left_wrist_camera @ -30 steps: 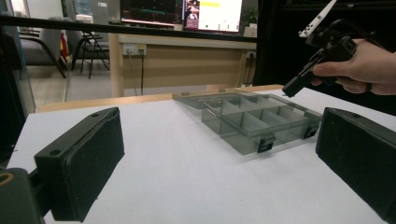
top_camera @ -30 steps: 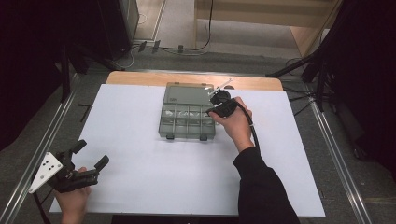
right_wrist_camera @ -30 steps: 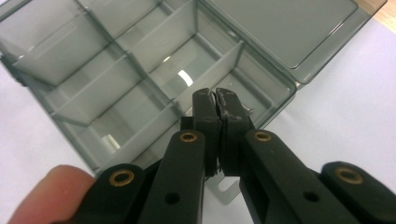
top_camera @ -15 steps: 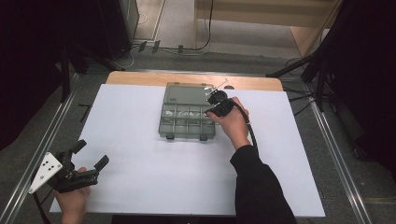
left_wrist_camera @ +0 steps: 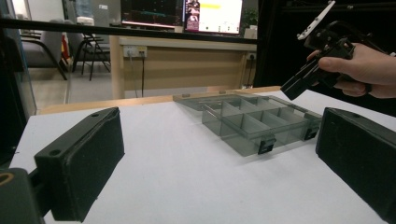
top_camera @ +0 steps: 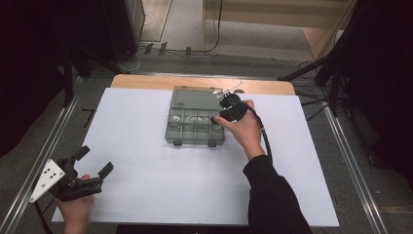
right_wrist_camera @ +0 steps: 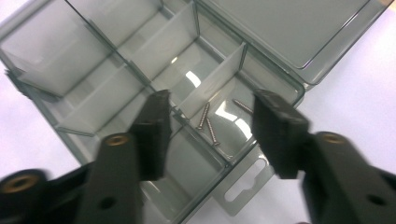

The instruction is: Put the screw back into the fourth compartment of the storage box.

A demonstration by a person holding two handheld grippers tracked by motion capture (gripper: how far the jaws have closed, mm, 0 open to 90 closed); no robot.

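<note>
A grey see-through compartment box (top_camera: 195,127) lies at the back middle of the white table (top_camera: 146,190), its lid (top_camera: 196,98) folded open toward the far edge. My right gripper (top_camera: 219,116) hovers open above the box's right end. In the right gripper view its jaws straddle a compartment that holds three small screws (right_wrist_camera: 208,123), without touching them; the box (right_wrist_camera: 107,74) and its lid (right_wrist_camera: 289,28) spread out below. My left gripper (top_camera: 95,161) rests open and empty at the table's front left corner. It looks across at the box (left_wrist_camera: 254,119) and at the other gripper (left_wrist_camera: 317,70).
A strip of bare wood (top_camera: 146,81) runs along the table's back edge. Metal rails (top_camera: 48,146) border both sides. Black stand legs (top_camera: 321,73) and cables sit on the floor at the back right. The box's other compartments look empty.
The right hand has shifted only slightly above the box's right end. The left gripper has stayed where it was.
</note>
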